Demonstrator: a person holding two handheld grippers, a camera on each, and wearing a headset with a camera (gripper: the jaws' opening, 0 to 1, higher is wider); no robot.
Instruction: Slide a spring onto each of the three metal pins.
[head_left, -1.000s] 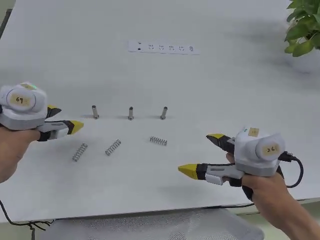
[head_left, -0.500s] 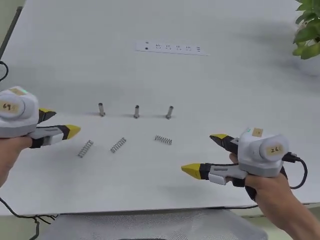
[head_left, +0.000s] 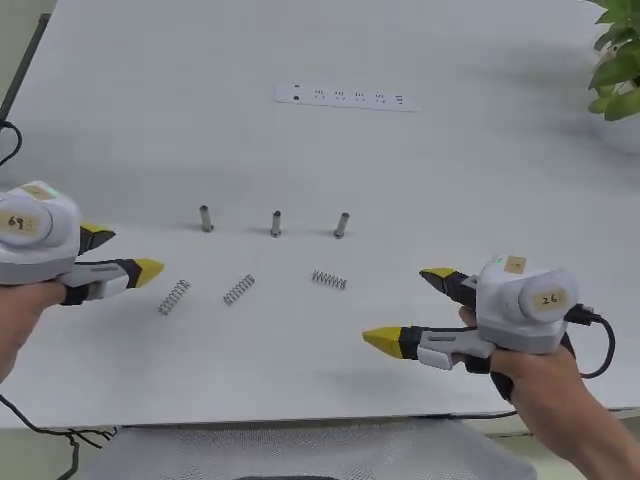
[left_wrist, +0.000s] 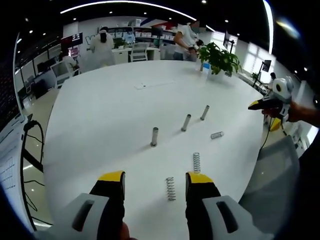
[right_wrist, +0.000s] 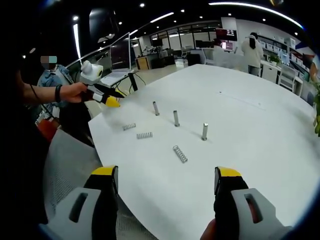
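Observation:
Three short metal pins stand upright in a row on the white table: left pin (head_left: 206, 218), middle pin (head_left: 276, 223), right pin (head_left: 341, 225). Three springs lie in front of them: left spring (head_left: 173, 296), middle spring (head_left: 238, 289), right spring (head_left: 328, 280). My left gripper (head_left: 124, 254) hovers open at the table's left, just left of the left spring (left_wrist: 170, 188). My right gripper (head_left: 412, 307) is open at the front right, well to the right of the right spring (right_wrist: 180, 153). Neither holds anything.
A white power strip (head_left: 345, 97) lies farther back on the table. A green plant (head_left: 618, 62) stands at the far right. A black cable (head_left: 8, 140) hangs off the left edge. People and desks fill the room behind, seen in the gripper views.
The head camera shifted slightly. My left gripper drifted a little down and right toward the left spring; the right gripper stayed almost still. Pins and springs have not moved.

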